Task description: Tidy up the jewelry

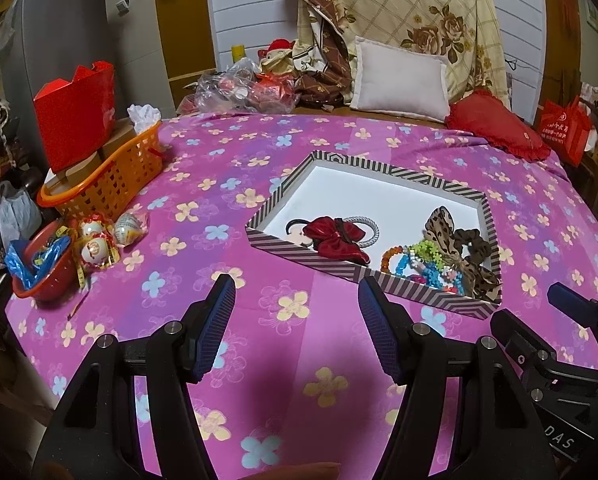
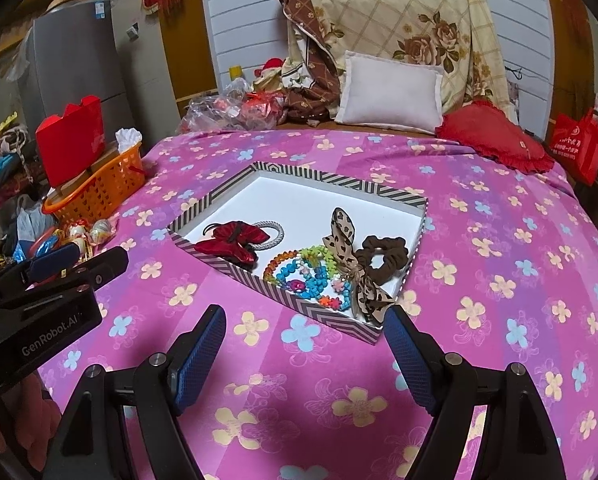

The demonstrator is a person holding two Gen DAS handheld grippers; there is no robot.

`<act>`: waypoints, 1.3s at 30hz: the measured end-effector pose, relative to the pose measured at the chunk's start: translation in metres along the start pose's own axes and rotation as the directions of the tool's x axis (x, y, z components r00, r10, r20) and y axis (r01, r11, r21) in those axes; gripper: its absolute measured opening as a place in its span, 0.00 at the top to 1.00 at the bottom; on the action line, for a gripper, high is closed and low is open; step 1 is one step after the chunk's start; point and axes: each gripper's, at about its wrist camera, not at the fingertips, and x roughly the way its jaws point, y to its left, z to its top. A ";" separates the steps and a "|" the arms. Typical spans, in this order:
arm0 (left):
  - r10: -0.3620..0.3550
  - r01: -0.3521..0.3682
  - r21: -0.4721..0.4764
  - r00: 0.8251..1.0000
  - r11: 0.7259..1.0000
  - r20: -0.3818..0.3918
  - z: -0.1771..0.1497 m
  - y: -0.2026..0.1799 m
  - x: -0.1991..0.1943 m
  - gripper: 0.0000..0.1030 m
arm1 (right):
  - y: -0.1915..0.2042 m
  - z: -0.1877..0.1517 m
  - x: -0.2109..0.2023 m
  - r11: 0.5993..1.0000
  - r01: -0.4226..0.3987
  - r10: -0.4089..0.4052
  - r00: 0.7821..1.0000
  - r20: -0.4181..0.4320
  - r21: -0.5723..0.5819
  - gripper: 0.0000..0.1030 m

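A pink sheet (image 2: 479, 240) with flowers covers the bed. On it sits a striped box (image 2: 235, 184) with a white inside. In the box lie a red bow (image 2: 233, 242), bead bracelets (image 2: 305, 274), a spotted bow (image 2: 345, 248) and a brown scrunchie (image 2: 385, 254). My left gripper (image 1: 297, 296) is wide open and holds nothing. My right gripper (image 2: 305, 322) is wide open too, empty, near the box corner.
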 end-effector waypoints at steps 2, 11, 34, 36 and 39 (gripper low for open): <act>0.000 0.000 0.001 1.000 1.000 -0.002 0.000 -0.001 0.002 0.38 | -0.001 -0.001 0.002 1.000 -0.001 0.001 1.000 -0.006 0.001 0.23; 0.000 0.000 0.007 1.000 1.000 -0.019 0.000 -0.005 0.015 0.38 | -0.005 -0.001 0.010 1.000 0.000 0.000 1.000 -0.020 0.008 0.23; -0.004 0.005 0.009 0.999 1.000 -0.053 -0.003 -0.011 0.031 0.38 | -0.008 0.000 0.023 1.000 0.000 0.000 0.999 -0.046 0.006 0.23; -0.004 0.005 0.006 0.998 1.000 -0.056 -0.003 -0.010 0.032 0.38 | -0.008 0.000 0.023 1.000 0.000 0.000 0.999 -0.047 0.006 0.23; -0.012 0.013 0.011 0.998 1.000 -0.058 -0.004 -0.009 0.033 0.38 | -0.009 -0.002 0.024 1.000 0.001 -0.001 0.999 -0.048 0.007 0.23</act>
